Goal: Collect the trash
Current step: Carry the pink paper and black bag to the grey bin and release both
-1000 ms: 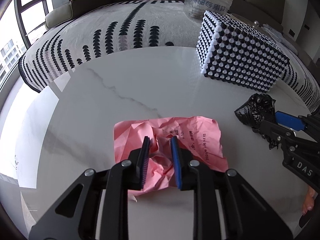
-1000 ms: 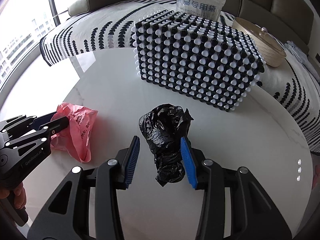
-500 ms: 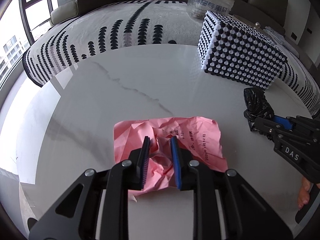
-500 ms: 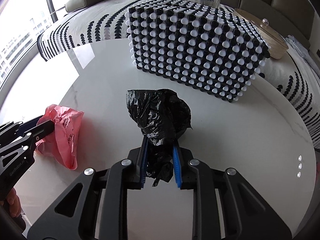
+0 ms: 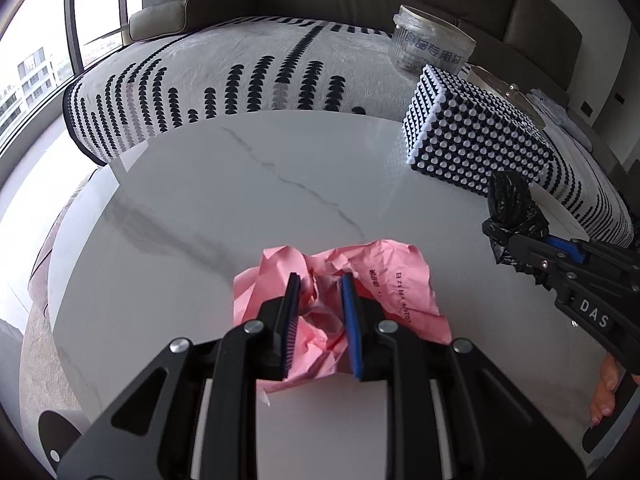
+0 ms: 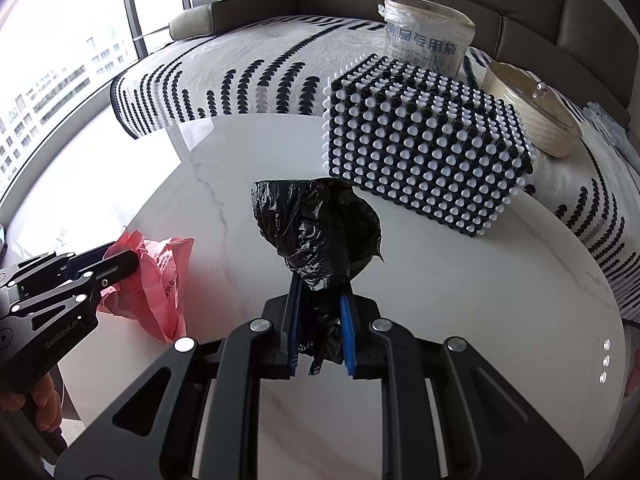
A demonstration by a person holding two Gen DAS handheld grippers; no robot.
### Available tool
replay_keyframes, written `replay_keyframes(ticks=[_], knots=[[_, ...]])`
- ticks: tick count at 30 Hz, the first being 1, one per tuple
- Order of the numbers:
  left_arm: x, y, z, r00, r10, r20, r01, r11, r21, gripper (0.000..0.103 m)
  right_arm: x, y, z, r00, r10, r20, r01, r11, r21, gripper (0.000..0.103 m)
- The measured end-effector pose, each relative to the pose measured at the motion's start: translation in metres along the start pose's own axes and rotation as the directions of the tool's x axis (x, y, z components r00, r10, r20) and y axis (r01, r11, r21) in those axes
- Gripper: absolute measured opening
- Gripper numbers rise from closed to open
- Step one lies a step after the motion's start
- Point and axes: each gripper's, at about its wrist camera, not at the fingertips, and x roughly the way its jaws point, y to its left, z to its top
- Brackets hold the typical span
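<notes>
A crumpled pink plastic bag [image 5: 394, 276] hangs just above the white marble table [image 5: 192, 220], and my left gripper [image 5: 320, 282] is shut on its bunched middle. In the right wrist view the same pink bag [image 6: 166, 276] droops from the left gripper [image 6: 122, 254] at the left edge. A crumpled black plastic bag [image 6: 320, 224] stands up between the pads of my right gripper [image 6: 319, 289], whose jaws are still closing and press on the bag's neck. In the left wrist view the right gripper [image 5: 506, 238] holds the black bag [image 5: 512, 200] off the table at the right.
A black-and-white studded box [image 6: 424, 144] sits at the table's far right edge. Behind it, on the patterned blanket [image 6: 256, 60] over the sofa, stand a clear plastic tub [image 6: 424, 40] and a lidded bowl [image 6: 532, 112]. A hand [image 6: 44, 400] grips the left tool.
My right gripper's jaws went from open around the black bag to pinching it, and lifted it off the table. The left gripper rose slightly with the pink bag still in it.
</notes>
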Motion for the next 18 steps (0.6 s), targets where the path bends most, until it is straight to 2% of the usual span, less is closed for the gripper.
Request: replay_keyframes(ticks=[6, 11, 14, 18], knots=[[-0.036, 0.034, -0.014, 0.999, 0.004, 0.034, -0.001, 0.996, -0.093, 0.021, -0.02, 0.036, 0.003, 0.998, 0.056, 0.015, -0.055, 0.996, -0.065, 0.015], [-0.075, 0.072, -0.036, 0.998, 0.037, 0.059, -0.025, 0.983, -0.184, 0.021, -0.031, 0.085, 0.008, 0.991, 0.133, 0.012, -0.13, 0.98, -0.151, 0.015], [-0.105, 0.102, -0.057, 0.993, 0.09, 0.071, -0.07, 0.967, -0.245, 0.021, -0.039, 0.123, 0.006, 0.98, 0.201, 0.0, -0.196, 0.955, -0.224, 0.015], [-0.148, 0.145, -0.094, 0.978, 0.197, 0.063, -0.165, 0.927, -0.336, 0.021, -0.047, 0.182, 0.0, 0.952, 0.304, -0.041, -0.301, 0.897, -0.325, 0.015]])
